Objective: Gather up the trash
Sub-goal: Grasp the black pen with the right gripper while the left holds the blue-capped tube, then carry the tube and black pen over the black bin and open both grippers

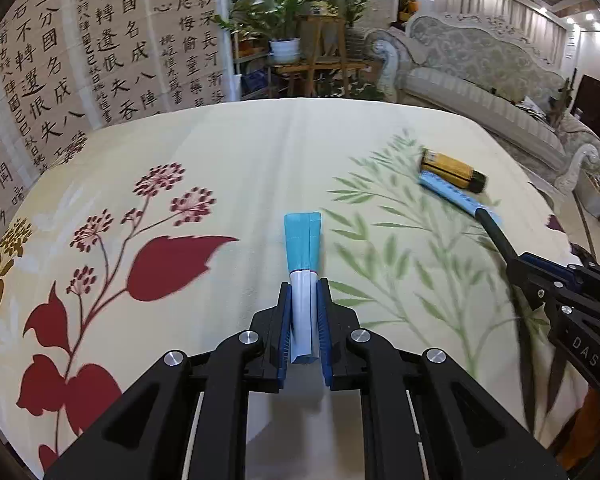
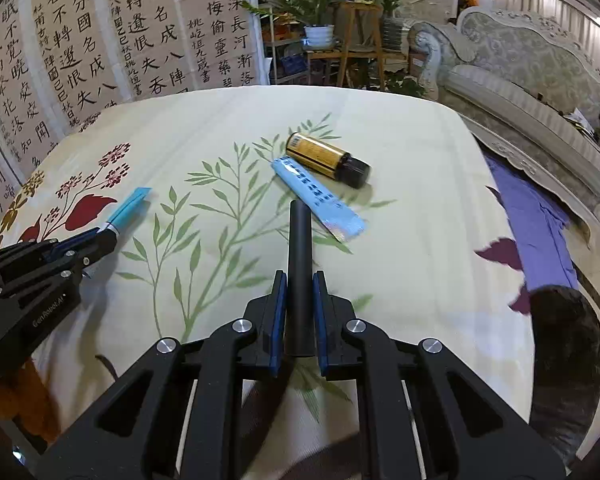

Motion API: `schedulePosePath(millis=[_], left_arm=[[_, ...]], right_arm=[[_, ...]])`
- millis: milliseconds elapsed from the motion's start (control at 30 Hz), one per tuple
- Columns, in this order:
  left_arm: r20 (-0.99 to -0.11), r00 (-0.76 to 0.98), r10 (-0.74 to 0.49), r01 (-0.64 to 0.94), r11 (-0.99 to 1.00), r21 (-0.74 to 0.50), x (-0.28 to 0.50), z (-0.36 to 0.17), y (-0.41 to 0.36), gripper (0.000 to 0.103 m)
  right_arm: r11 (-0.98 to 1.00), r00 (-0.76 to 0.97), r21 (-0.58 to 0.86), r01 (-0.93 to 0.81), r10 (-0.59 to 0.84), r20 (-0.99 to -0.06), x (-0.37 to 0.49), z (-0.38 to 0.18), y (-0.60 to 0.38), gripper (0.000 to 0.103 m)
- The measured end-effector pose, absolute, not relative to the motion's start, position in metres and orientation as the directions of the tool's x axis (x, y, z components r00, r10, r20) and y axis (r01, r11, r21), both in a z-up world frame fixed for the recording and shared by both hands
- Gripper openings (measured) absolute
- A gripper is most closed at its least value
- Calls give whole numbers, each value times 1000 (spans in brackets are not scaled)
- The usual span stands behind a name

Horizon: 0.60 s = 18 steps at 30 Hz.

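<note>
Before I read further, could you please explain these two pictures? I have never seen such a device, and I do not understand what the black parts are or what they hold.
These are two hand-held grippers, each carrying a camera that looks along its two fingers. One picture comes from the left gripper, the other from the right gripper. The left one is shut on a blue and white packet. The right one is shut on a black stick. On the flowered cloth lie a yellow bottle with a dark cap and, beside it, a light blue sachet. The stick's tip lies over the sachet in both views.
</note>
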<state>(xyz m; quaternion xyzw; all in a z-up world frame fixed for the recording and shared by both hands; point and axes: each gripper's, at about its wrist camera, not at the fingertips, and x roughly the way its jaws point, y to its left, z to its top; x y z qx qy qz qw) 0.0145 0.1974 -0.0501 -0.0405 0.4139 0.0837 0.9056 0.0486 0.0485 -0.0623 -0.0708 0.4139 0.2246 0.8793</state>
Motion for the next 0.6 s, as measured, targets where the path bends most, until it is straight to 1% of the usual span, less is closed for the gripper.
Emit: schedulePosePath(millis=[367,600], left_arm=[[-737,675,15,-68,997,-42,11,-44,133,13],[-720,692,-58,35,998,-46,14,-35,78,13]], right_arm=[[934,626,70,-351,290,-724,23,-50,-10,13],[971,677,69,-229,210,-706,11,-45,-69,13]])
